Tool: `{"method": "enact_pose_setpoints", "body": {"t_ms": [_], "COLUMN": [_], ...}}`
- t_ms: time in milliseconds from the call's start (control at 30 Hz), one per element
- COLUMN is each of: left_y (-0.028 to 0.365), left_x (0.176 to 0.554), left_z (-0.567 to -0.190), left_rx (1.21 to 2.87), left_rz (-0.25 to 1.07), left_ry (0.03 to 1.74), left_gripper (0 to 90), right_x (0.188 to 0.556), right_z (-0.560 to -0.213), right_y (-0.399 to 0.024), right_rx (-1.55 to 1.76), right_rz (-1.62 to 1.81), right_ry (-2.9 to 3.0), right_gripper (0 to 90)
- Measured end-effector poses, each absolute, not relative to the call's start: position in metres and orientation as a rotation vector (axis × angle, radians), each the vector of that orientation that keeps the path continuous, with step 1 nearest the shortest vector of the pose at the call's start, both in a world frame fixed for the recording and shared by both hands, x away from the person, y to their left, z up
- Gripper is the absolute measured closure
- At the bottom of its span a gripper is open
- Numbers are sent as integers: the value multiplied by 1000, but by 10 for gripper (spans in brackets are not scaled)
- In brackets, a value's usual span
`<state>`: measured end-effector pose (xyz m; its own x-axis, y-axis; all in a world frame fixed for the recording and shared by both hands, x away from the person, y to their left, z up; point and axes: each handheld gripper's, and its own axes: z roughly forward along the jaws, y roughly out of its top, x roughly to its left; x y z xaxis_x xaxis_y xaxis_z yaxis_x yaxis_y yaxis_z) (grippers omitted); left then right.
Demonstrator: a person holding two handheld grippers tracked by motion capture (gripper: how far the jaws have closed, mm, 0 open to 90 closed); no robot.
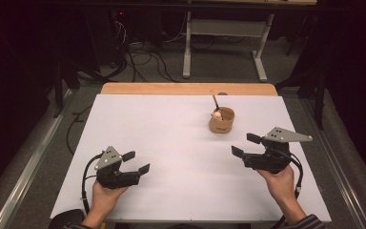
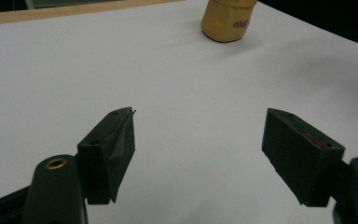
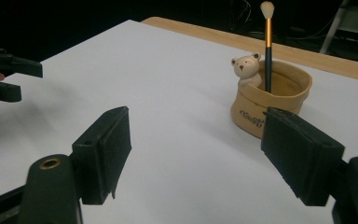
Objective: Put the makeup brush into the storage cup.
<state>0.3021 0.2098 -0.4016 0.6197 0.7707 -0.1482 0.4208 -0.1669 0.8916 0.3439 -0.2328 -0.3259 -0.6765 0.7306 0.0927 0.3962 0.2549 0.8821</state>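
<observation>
1. High view: the small tan ceramic pot [image 1: 221,120] with a bear figure on its rim stands on the white sheet-covered table [image 1: 171,143], toward the far right, a thin dark-handled brush [image 1: 215,102] upright in it. The right gripper [image 1: 245,145] waits near it with jaws spread and empty; the left gripper [image 1: 137,162] sits well apart, also spread and empty.
2. Left gripper view: its black jaws stand wide over bare white sheet; the pot [image 2: 227,19] is far ahead at the top edge.
3. Right gripper view: wide jaws face the pot [image 3: 270,100], the bear [image 3: 245,69] and brush [image 3: 267,44] on its near side. Nothing blocks the way, but I'd guess a hasty reach could knock the brush or tip the light pot.
</observation>
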Motion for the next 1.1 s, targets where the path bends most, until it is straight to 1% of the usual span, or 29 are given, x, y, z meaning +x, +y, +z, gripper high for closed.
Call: {"method": "enact_pose_setpoints", "body": {"t_ms": [1100], "left_y": [209], "left_x": [303], "left_z": [-402], "left_rx": [1799], "left_rz": [415], "left_ry": [967], "left_gripper": [262], "right_x": [324], "right_z": [-350], "right_y": [-241], "right_rx": [1102], "right_rz": [1452], "right_ry": [2208], "right_gripper": [263]}}
